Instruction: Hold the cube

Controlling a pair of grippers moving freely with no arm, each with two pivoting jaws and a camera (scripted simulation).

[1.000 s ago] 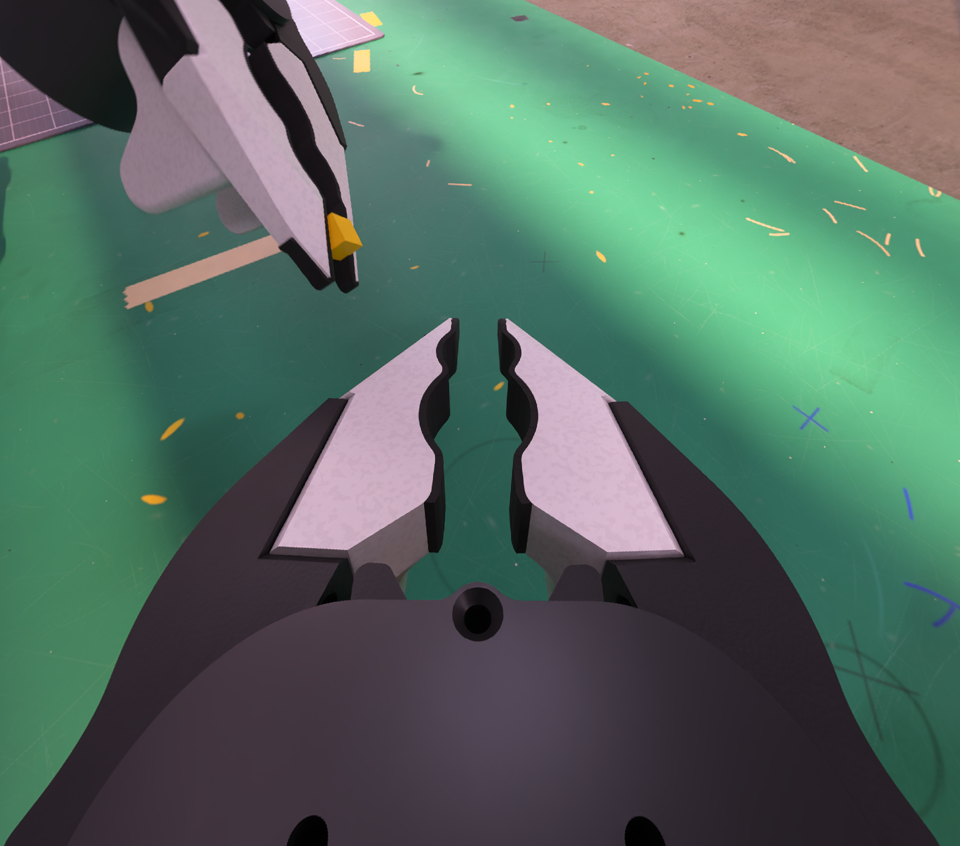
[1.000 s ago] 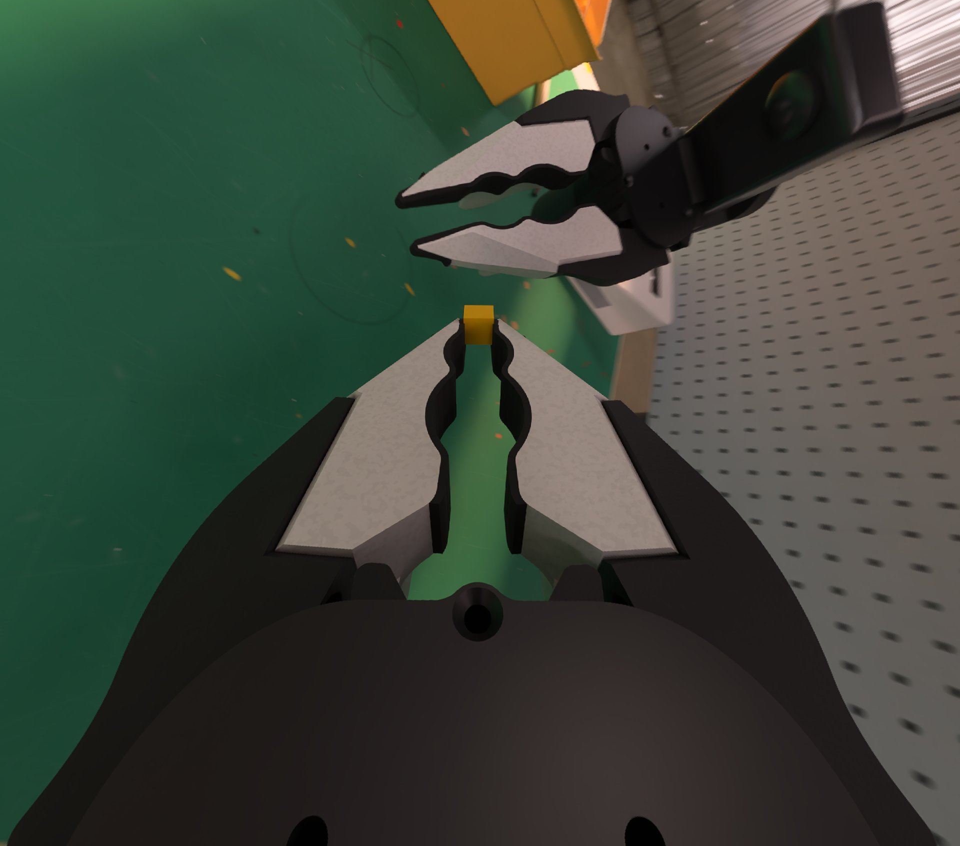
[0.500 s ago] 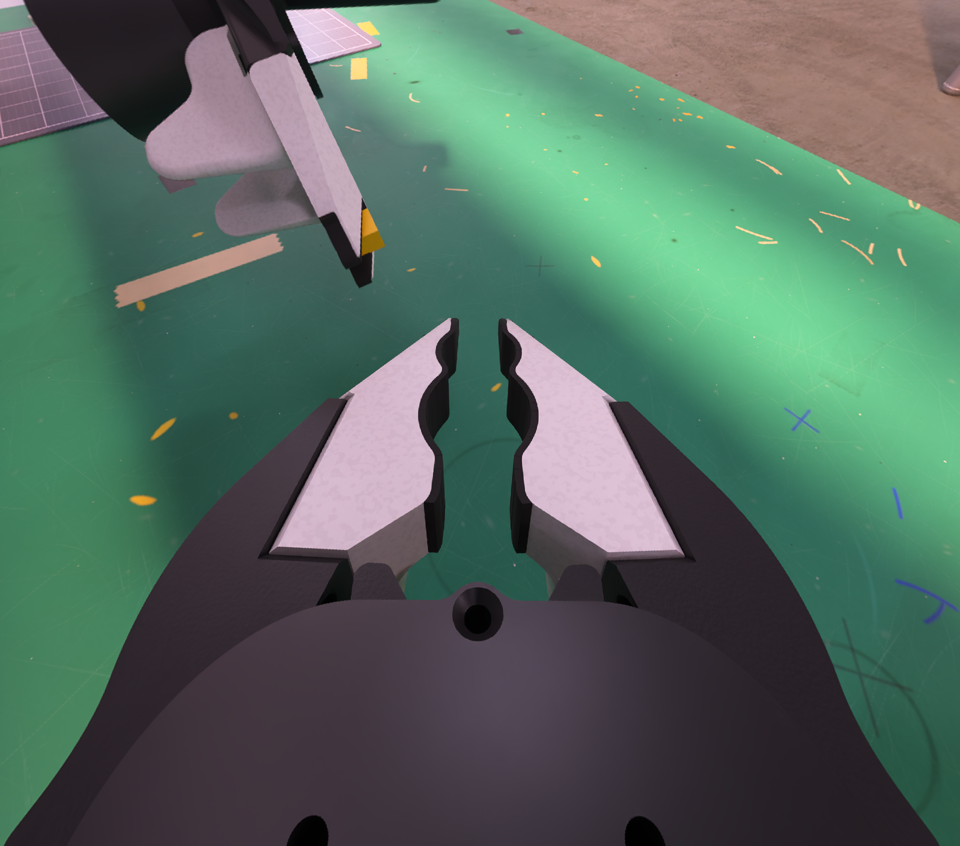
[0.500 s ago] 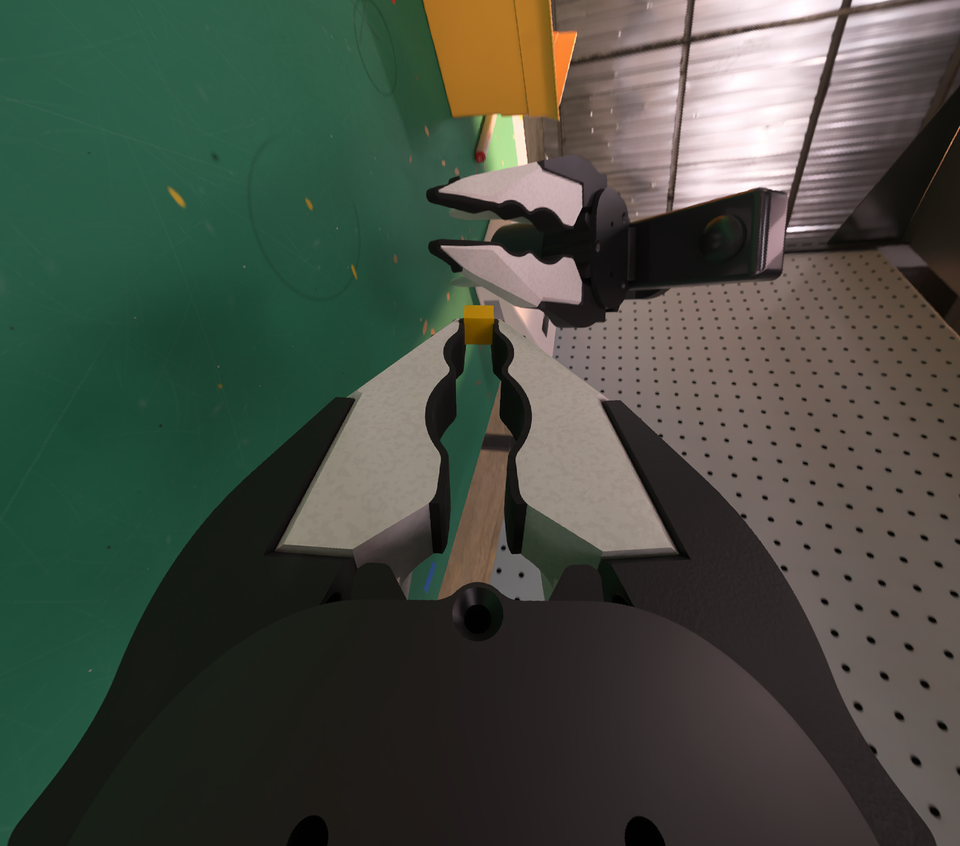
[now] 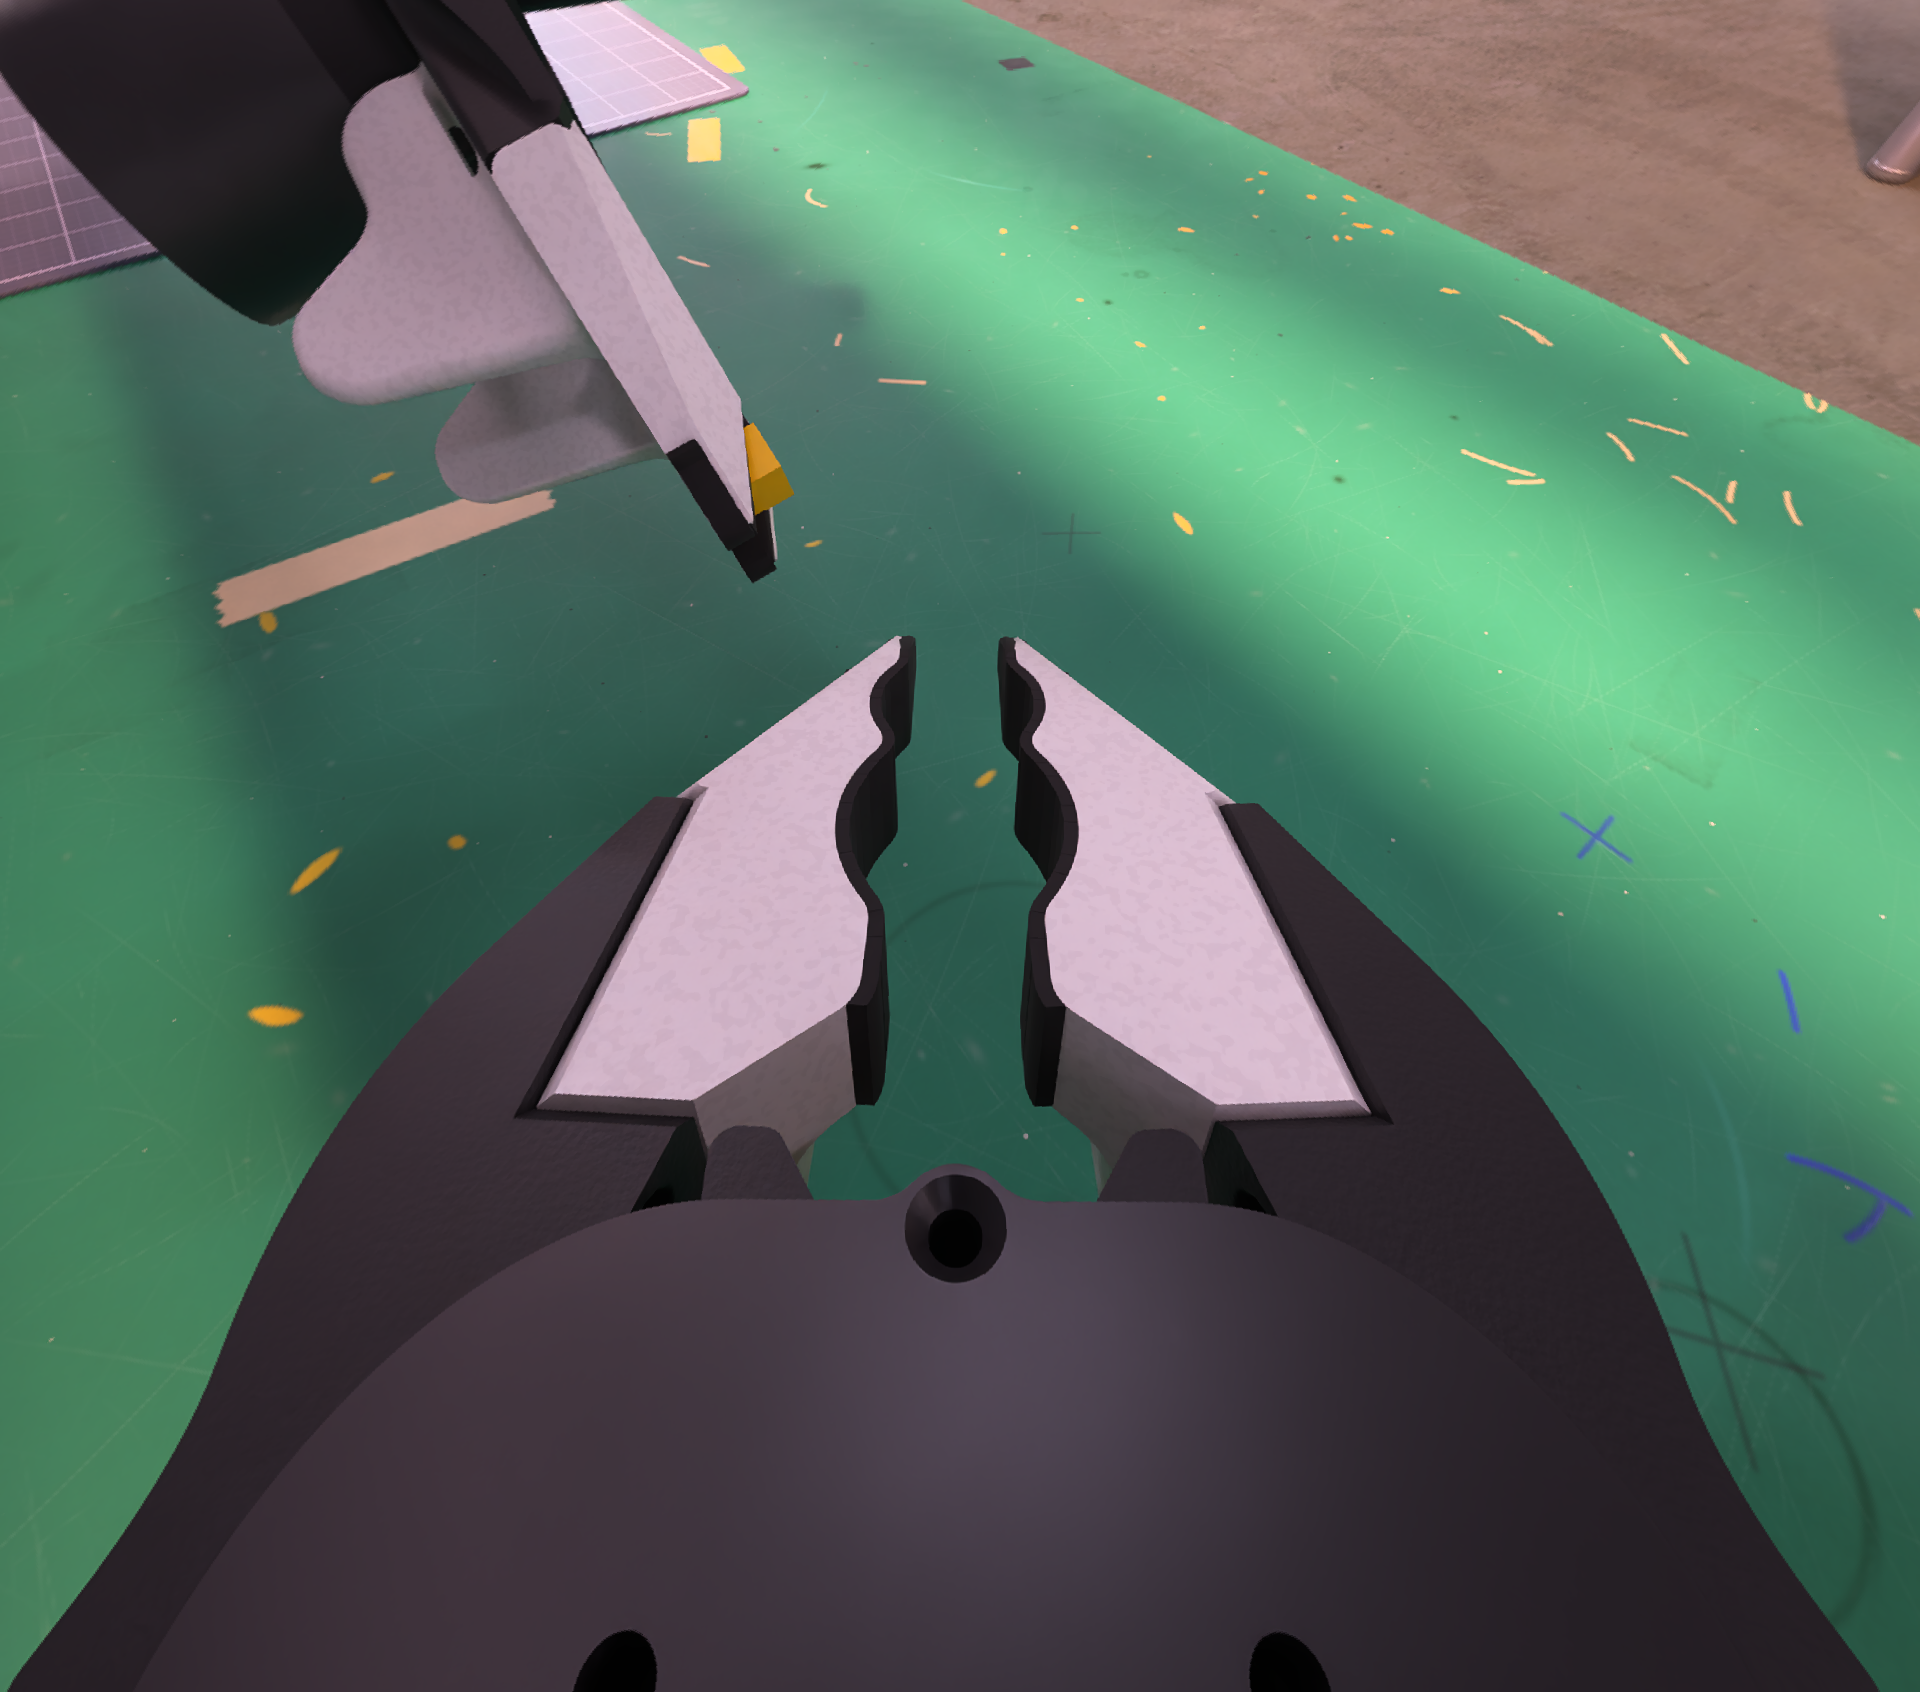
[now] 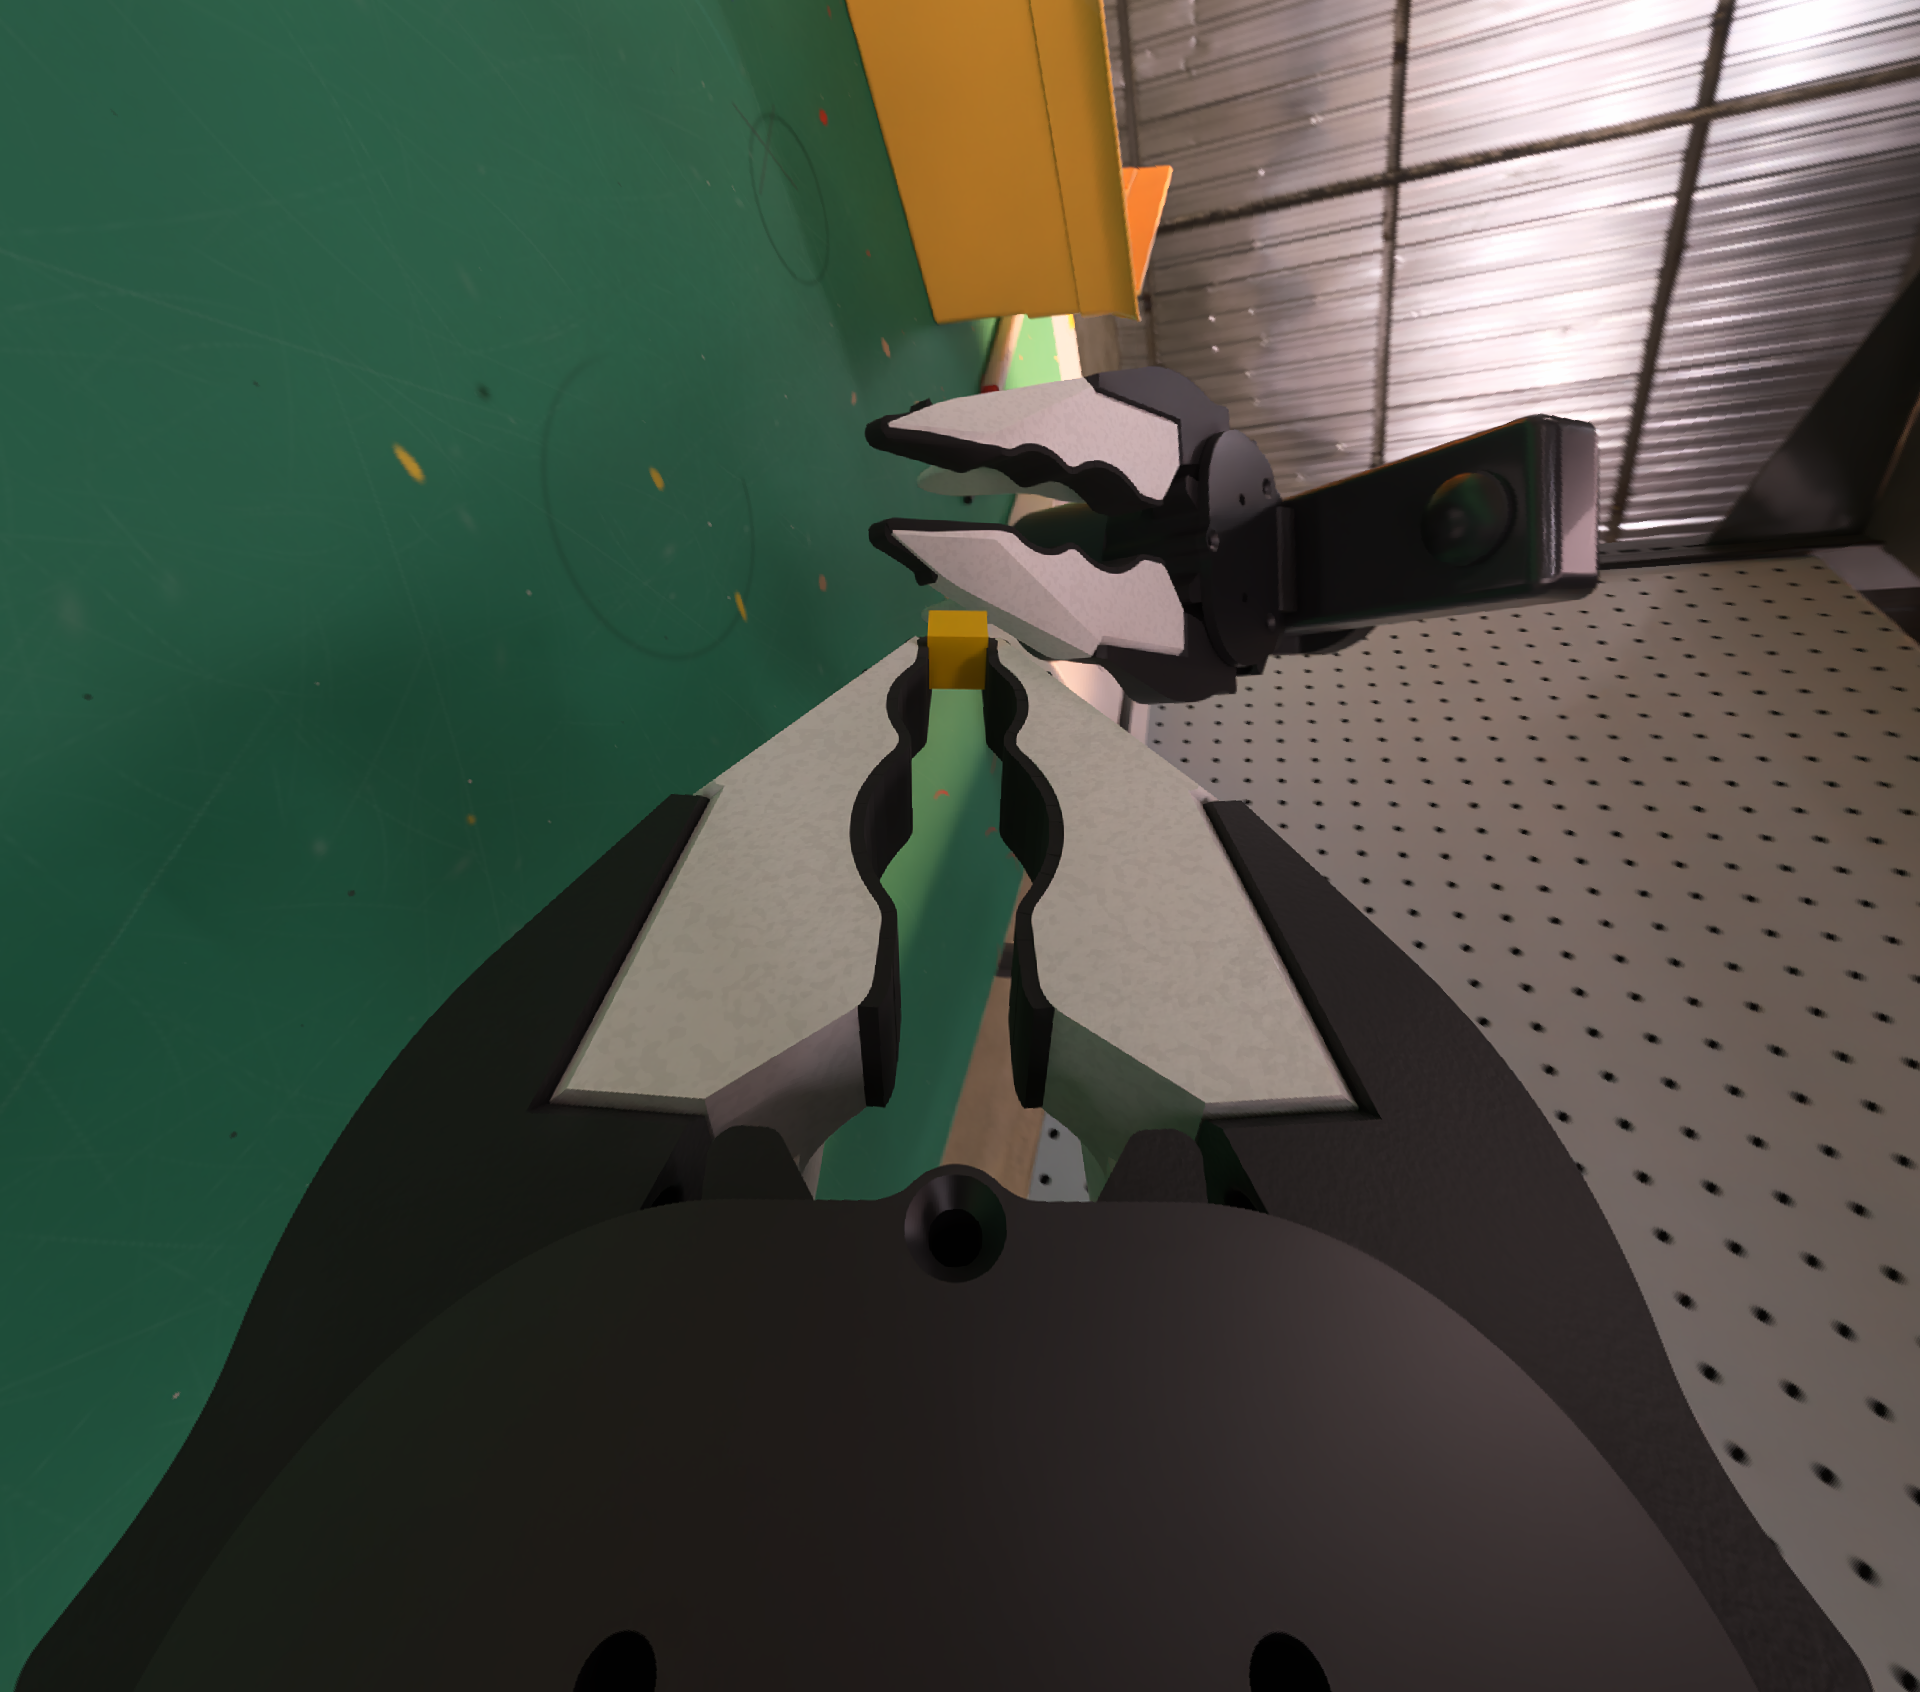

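A small yellow cube (image 6: pixel 957 651) sits clamped between the tips of my right gripper (image 6: pixel 957 655), held above the green mat. In the left wrist view the same cube (image 5: pixel 767 470) shows at the tip of the right gripper (image 5: pixel 750 520), which hangs at upper left, pointing down. My left gripper (image 5: pixel 954 650) is open with a narrow gap and empty, just below and right of the cube. It also shows in the right wrist view (image 6: pixel 883 489), close beyond the cube, jaws apart.
A green mat (image 5: pixel 1351 603) with yellow specks covers the table. A strip of tan tape (image 5: pixel 384 546) and a grid cutting mat (image 5: pixel 623 68) lie at left. A yellow box (image 6: pixel 987 63) stands on the mat; a perforated panel (image 6: pixel 1558 915) lies beyond the table edge.
The right gripper has kept turning with the cube still clamped, and its body now looms larger in the left wrist view. The left gripper has stayed put, jaws unchanged.
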